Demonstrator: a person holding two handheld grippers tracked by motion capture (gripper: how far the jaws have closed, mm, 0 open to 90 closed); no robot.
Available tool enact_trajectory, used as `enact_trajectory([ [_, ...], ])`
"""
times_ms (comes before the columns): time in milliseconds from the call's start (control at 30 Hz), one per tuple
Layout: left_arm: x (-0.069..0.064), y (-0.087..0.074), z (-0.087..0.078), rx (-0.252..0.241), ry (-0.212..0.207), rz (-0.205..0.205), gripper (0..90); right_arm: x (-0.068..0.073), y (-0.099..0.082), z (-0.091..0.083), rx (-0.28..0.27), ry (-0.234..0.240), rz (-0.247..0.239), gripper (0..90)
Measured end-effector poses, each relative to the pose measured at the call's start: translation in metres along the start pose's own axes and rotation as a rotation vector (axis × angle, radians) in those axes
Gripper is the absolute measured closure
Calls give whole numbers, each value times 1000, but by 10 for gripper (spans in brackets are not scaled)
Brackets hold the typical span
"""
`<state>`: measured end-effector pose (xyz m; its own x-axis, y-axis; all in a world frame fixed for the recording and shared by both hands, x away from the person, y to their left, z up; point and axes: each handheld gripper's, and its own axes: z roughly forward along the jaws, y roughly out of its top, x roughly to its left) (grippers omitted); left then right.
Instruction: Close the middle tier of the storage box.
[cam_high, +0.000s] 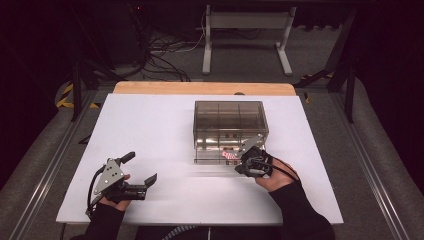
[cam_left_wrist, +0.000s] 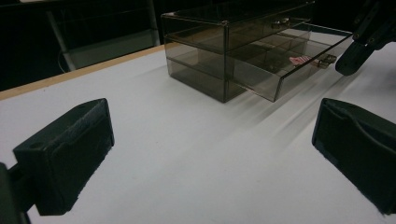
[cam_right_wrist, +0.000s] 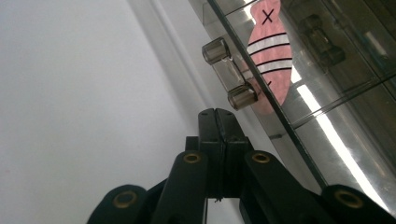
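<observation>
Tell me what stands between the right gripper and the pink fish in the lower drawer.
The drawer's clear front wall and its handle stand between the shut right gripper and the pink fish. The drawer is pulled out, so reaching from above looks unobstructed.

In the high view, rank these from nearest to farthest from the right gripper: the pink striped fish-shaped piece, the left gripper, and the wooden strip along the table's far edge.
1. Pink striped fish-shaped piece, in the pulled-out drawer just left of the right gripper.
2. Left gripper, near the table's front left.
3. Wooden strip, along the far edge behind the clear smoky drawer box.

Pink fish cutout (cam_right_wrist: 271, 51) cropped above
</observation>
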<state>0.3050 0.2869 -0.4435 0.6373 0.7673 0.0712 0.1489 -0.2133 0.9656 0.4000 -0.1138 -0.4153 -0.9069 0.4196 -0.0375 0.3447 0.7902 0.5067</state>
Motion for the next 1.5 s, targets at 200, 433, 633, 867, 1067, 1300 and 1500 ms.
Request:
enact_trajectory([
  [200,0,0,0,4,-3,-2,0,0,0,1,-3,-23,2,900],
  [433,0,0,0,1,-2,-2,0,-1,0,1,-11,-45,4,900],
  [633,0,0,0,1,-2,-2,0,-2,0,0,-17,-59,6,900],
  [867,-1,0,0,3,-4,-2,0,-2,1,0,-20,-87,11,900],
  [1067,0,-1,-1,2,0,-1,0,-5,1,-1,-34,-110,27,900],
  [1300,0,-1,-2,4,3,-2,0,-9,1,-2,-62,-141,45,900],
  [1500,0,-2,-4,10,7,-4,0,-12,1,-3,-88,-170,67,900],
])
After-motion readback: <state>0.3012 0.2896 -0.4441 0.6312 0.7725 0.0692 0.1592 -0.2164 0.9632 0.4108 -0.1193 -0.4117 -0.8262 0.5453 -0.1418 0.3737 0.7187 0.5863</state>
